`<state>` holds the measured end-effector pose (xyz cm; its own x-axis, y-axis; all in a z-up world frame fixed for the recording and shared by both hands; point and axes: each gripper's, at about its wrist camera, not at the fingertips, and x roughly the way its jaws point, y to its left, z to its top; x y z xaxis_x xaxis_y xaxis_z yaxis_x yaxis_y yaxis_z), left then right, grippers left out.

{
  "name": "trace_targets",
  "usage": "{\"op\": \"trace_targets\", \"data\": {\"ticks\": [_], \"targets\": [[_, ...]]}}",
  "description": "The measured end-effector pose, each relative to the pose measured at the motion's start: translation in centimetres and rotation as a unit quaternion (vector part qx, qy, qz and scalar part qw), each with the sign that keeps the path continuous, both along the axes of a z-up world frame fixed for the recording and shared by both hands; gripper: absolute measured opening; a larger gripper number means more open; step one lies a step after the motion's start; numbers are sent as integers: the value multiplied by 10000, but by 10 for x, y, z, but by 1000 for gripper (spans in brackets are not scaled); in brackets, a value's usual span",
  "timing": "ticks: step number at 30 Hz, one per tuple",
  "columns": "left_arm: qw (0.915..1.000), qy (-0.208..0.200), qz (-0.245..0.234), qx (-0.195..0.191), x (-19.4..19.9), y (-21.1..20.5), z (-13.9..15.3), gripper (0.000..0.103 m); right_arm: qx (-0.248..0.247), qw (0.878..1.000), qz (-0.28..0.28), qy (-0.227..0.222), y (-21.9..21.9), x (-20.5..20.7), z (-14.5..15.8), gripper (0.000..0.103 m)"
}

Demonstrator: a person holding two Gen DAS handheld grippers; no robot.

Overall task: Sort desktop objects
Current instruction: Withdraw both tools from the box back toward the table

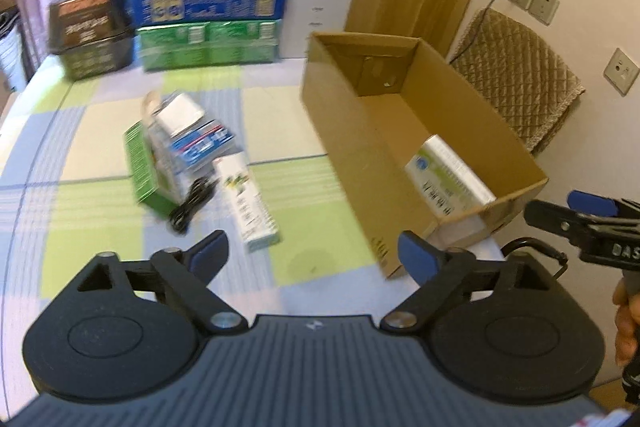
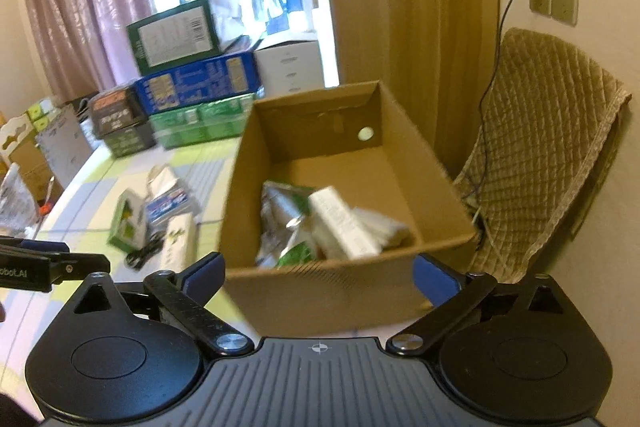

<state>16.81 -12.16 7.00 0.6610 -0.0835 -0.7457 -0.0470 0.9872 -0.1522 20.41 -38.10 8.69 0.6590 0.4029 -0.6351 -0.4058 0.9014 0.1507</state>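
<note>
Left tool [image 1: 314, 257] gapes wide, empty, above the desk [image 1: 100, 155]; right tool [image 2: 320, 275] likewise wide and empty, cardboard box [image 2: 320, 291] just ahead; scattered packets [image 1: 192, 163] ahead-left.

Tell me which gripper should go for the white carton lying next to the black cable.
Left, probably. The left gripper is open and empty, with the white carton just ahead beside the black cable. The right gripper, also open, faces the cardboard box, with the carton off to its left.
</note>
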Motion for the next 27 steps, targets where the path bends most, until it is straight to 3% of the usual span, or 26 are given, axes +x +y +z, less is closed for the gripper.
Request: {"op": "trace_targets", "data": {"ticks": [4, 11, 27], "targets": [[9997, 29, 179, 173, -27, 19, -5, 101, 75, 9997, 168, 169, 13, -25, -7, 101], [9976, 130, 518, 444, -65, 52, -15, 101, 89, 9973, 499, 535, 42, -52, -29, 101], [9945, 321, 926, 378, -92, 90, -28, 101, -61, 9934, 900, 702, 79, -70, -40, 101]]}}
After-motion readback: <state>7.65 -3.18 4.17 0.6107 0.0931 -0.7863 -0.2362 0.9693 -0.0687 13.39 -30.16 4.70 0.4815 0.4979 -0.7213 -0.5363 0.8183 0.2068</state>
